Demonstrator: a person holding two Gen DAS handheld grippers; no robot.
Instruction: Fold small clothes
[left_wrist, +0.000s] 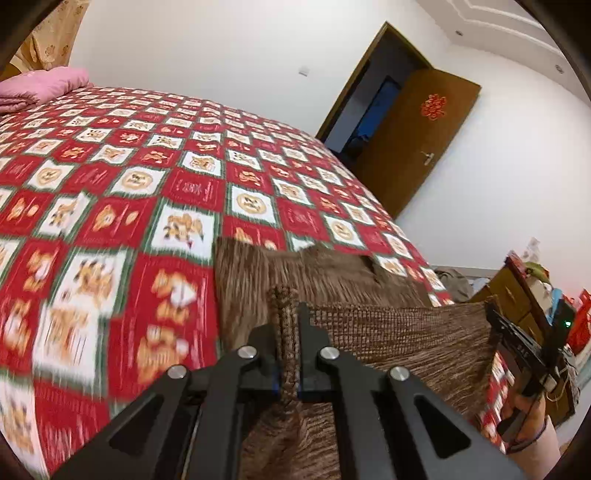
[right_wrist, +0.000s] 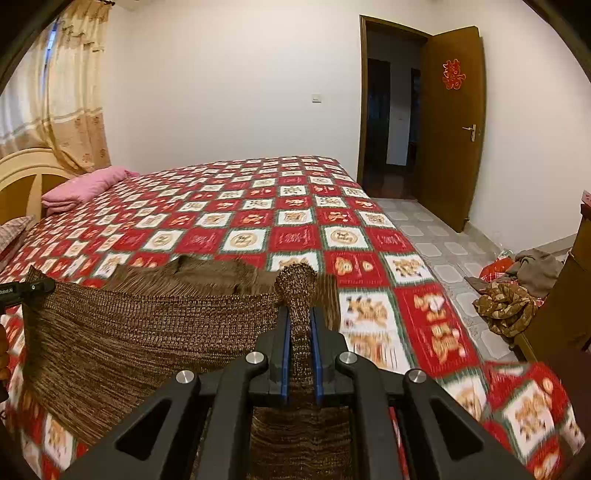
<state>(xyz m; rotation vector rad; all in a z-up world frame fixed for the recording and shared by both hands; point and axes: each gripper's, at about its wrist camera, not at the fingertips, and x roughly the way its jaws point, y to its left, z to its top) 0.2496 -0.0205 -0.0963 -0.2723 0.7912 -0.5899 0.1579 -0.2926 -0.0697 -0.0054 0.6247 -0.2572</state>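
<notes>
Brown knit garment (right_wrist: 155, 332) was stretched left-right between my two tongs, long axis across the near edge of the bed (right_wrist: 258, 206), its far part draped on the red patchwork cover. My left gripper (left_wrist: 290, 332) was pinched tight on one bunched edge, my right gripper (right_wrist: 300, 332) clamped on the other. Pink pillow (right_wrist: 85, 186) far left.
</notes>
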